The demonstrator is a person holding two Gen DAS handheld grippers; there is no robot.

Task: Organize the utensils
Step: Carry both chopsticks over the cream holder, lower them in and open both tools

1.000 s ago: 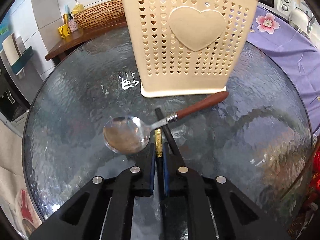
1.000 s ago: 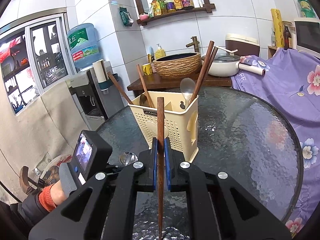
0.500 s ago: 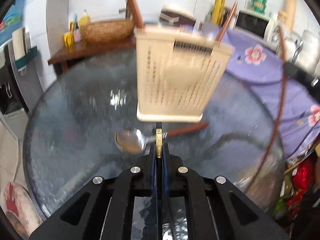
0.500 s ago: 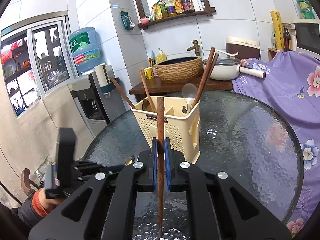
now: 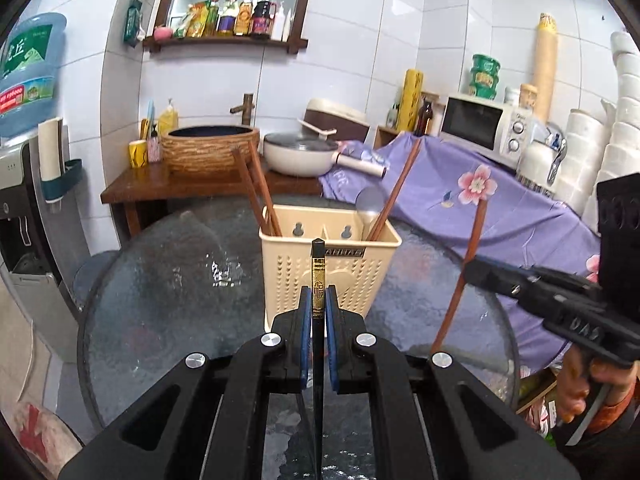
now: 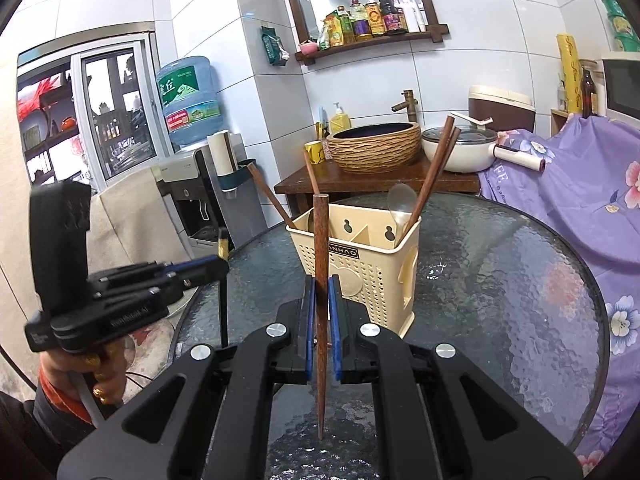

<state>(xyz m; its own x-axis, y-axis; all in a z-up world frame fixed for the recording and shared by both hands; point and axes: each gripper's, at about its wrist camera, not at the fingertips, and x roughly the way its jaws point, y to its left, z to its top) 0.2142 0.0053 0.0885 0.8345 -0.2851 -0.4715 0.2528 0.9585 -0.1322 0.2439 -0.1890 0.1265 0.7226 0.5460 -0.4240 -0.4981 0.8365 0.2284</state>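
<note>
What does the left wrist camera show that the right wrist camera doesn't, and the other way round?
Only the left wrist view shows the white microwave and the stacked paper rolls at the right edge.

Only the right wrist view shows the window and the left gripper from the side, clamped on a black chopstick.

Both show the cream utensil holder on the glass table, the woven basin, the white pan, and the right gripper clamped on a brown chopstick.

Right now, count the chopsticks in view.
6. In the caddy: a left pair and a right pair; the left gripper clamps a black chopstick, the right gripper a brown chopstick. More may be hidden.
</note>
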